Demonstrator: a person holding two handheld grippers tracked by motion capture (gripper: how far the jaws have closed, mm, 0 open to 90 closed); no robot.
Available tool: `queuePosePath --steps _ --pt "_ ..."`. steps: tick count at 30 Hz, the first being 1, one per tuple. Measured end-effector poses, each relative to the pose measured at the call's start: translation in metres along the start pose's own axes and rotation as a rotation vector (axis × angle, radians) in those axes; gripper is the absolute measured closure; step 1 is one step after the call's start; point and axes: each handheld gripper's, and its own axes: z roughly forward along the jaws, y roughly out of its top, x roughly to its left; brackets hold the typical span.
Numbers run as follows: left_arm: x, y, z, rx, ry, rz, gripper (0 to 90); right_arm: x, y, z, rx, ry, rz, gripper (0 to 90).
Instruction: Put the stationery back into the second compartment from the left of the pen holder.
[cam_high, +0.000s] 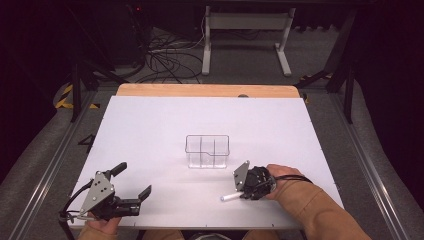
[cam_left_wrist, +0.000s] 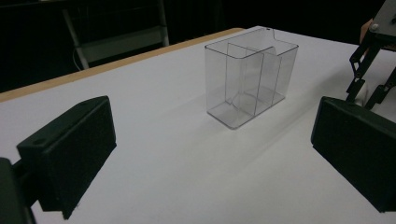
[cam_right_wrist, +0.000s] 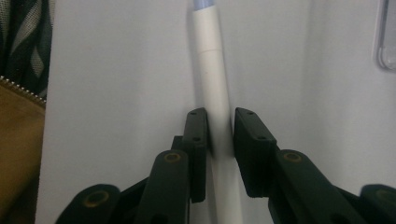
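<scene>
Pen (cam_right_wrist: 212, 70) lies flat on the white tabletop (cam_high: 150, 125) near the front edge, toward the right corner — and the right tool (cam_high: 243, 192) has it clamped between its two black pads. So the step in hand is the pick-up. Next, I think, comes a lift and a tip upright, to drop it into the clear box (cam_high: 207, 151) at the middle. The left tool (cam_high: 134, 181) rests wide apart, holding nothing, by the front-left corner.
</scene>
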Motion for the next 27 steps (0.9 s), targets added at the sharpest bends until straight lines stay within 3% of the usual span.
queuePosePath --steps 19,27 --pt "0.000 0.000 0.000 -0.001 0.001 -0.001 0.7 0.004 0.000 -0.005 0.002 -0.010 -0.022 78.7" --pt "0.000 0.000 0.000 -0.001 0.001 0.000 0.7 0.004 -0.001 -0.020 -0.070 -0.049 -0.014 78.8"
